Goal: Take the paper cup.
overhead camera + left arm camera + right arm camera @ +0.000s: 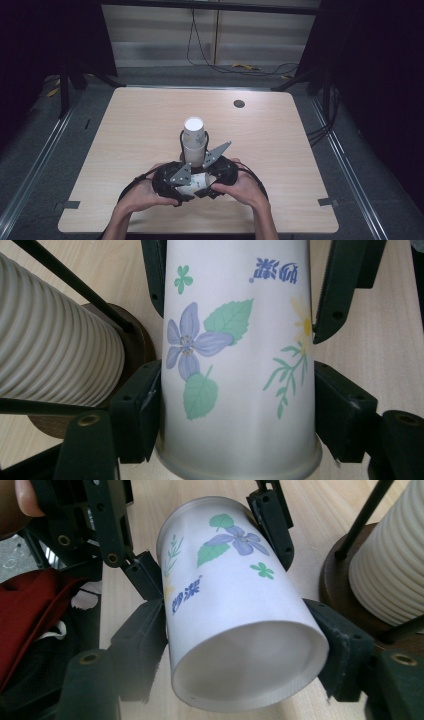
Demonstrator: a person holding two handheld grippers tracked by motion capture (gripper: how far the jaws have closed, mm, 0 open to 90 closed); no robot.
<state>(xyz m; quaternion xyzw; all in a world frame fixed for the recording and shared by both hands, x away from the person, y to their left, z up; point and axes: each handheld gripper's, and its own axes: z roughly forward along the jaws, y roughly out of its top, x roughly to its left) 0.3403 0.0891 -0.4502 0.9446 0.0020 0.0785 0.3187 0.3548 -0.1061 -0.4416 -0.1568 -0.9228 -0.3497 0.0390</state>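
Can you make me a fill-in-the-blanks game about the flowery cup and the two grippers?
1. The paper cup has a purple ____ printed on it.
2. Both the left gripper and the right gripper hold the same ____.
3. The stack of cups stands on a round ____ base.
4. The table is made of light ____.

Missing words: flower; cup; brown; wood

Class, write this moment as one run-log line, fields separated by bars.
held: flowered paper cup lying sideways | left hand-held gripper: shut on cup | right hand-held gripper: shut on cup | behind: cup stack on stand
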